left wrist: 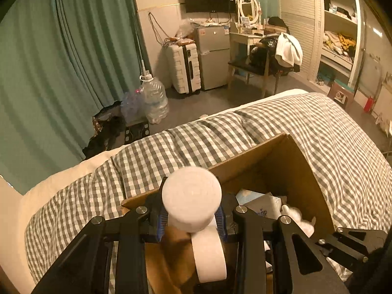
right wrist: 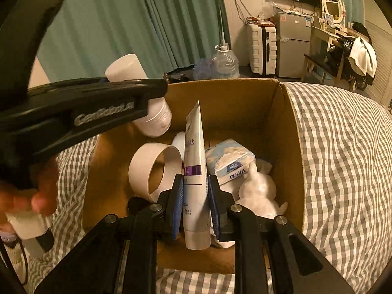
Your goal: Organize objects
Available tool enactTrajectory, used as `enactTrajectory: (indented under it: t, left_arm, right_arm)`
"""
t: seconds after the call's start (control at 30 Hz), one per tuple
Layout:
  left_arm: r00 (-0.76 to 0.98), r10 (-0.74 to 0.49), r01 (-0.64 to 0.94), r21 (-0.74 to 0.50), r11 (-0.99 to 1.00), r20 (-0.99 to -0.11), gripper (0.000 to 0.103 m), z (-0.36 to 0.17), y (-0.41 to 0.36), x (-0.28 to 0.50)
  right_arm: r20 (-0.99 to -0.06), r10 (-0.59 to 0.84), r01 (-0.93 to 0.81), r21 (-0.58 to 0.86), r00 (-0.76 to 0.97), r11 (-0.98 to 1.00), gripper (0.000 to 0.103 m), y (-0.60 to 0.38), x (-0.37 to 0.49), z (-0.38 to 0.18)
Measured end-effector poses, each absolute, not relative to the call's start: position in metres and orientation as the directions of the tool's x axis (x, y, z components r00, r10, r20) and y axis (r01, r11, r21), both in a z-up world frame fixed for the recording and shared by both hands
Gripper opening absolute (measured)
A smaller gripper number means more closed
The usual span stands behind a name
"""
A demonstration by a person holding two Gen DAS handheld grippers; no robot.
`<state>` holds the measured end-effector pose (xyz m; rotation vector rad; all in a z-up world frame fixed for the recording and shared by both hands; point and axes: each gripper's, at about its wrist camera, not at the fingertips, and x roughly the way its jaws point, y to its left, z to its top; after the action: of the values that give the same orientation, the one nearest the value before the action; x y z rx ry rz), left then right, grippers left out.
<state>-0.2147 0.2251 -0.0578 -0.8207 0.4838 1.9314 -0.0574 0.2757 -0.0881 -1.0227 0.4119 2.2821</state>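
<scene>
An open cardboard box (right wrist: 291, 132) sits on the checked bed cover; it also shows in the left wrist view (left wrist: 289, 169). My left gripper (left wrist: 191, 218) is shut on a white bottle (left wrist: 192, 196) and holds it over the box's left edge; the right wrist view shows the bottle (right wrist: 152, 120) from the side. My right gripper (right wrist: 195, 203) is shut on a white tube (right wrist: 194, 161) with a purple band, held upright over the box. Inside lie a white tape roll (right wrist: 153, 169), a Vinda tissue pack (right wrist: 230, 164) and a white rabbit figure (right wrist: 257, 193).
The checked bed cover (left wrist: 330, 132) surrounds the box. Beyond the bed are green curtains (left wrist: 61, 61), a water jug (left wrist: 154, 98), a white suitcase (left wrist: 183, 68), a small fridge (left wrist: 213, 56) and a chair with clothes (left wrist: 274, 56).
</scene>
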Motion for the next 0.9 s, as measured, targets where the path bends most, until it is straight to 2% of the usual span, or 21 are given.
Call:
enactTrajectory:
  t: [0.03,0.1,0.17,0.23,0.4,0.63,0.8,0.9]
  left_arm:
    - [-0.321,0.617,-0.884,-0.007,-0.468,-0.719,0.033,-0.057,0.224,-0.214]
    - [-0.308,0.619,-0.888,-0.014,-0.459,-0.723,0.035,-0.053,0.221,-0.213]
    - [-0.312,0.618,-0.886,-0.014,-0.464,-0.722,0.038,-0.048,0.216,-0.211]
    - [-0.324,0.618,-0.88,-0.013,-0.475,-0.716,0.057,-0.039,0.207,-0.209]
    - [-0.334,0.633,-0.874,-0.023,-0.486,-0.698,0.072,-0.011,0.187,-0.2]
    - [-0.38,0.662,-0.846,-0.047,-0.531,-0.647,0.084,0.044,0.145,-0.186]
    - [-0.408,0.677,-0.824,-0.071,-0.562,-0.613,0.092,0.08,0.112,-0.175]
    - [-0.438,0.683,-0.816,-0.06,-0.575,-0.585,0.094,0.099,0.093,-0.162]
  right_arm:
    - [-0.753,0.396,-0.631,0.033,-0.526,-0.775,0.023,0.275,-0.056,-0.087]
    - [-0.748,0.402,-0.633,0.032,-0.529,-0.773,0.041,0.273,-0.053,-0.084]
    - [-0.735,0.415,-0.642,0.036,-0.536,-0.765,0.046,0.27,-0.049,-0.078]
    - [-0.732,0.418,-0.644,0.037,-0.538,-0.764,0.047,0.267,-0.048,-0.072]
    - [-0.721,0.439,-0.64,0.01,-0.537,-0.768,0.051,0.25,-0.043,-0.05]
    - [-0.68,0.483,-0.636,-0.033,-0.551,-0.771,0.053,0.222,-0.026,-0.009]
    - [-0.629,0.542,-0.644,-0.084,-0.558,-0.76,0.075,0.193,-0.009,0.029]
    - [-0.604,0.572,-0.642,-0.126,-0.555,-0.756,0.081,0.177,0.001,0.046]
